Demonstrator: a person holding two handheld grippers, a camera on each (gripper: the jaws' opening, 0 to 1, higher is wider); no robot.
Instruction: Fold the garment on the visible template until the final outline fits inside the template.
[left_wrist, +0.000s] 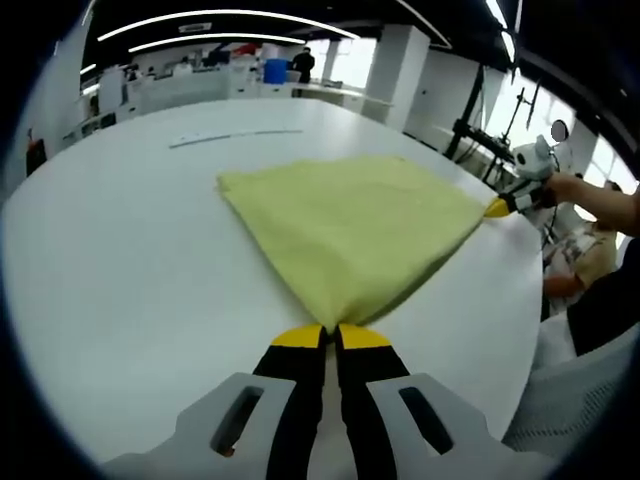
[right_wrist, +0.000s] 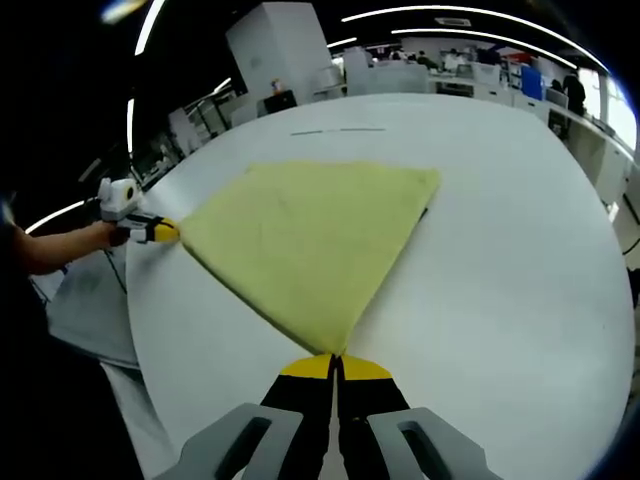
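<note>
While pinched, garment (left_wrist: 350, 235) spans tools—taut.

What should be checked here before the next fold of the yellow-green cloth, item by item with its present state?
1. Left gripper shut on a corner of the yellow-green garment: ok.
2. Right gripper shut on another corner: ok.
3. Garment lies on the white table, well inside the table's edge: ok.
4. Layers flat and aligned: mostly ok; a dark gap shows under the far corner in the right gripper view, so cannot tell there.
5. Template outline visible around the garment: cannot tell; no markings show around the cloth, only a thin strip farther back.
6. Table around the cloth free of obstacles for the fold: ok.
</note>
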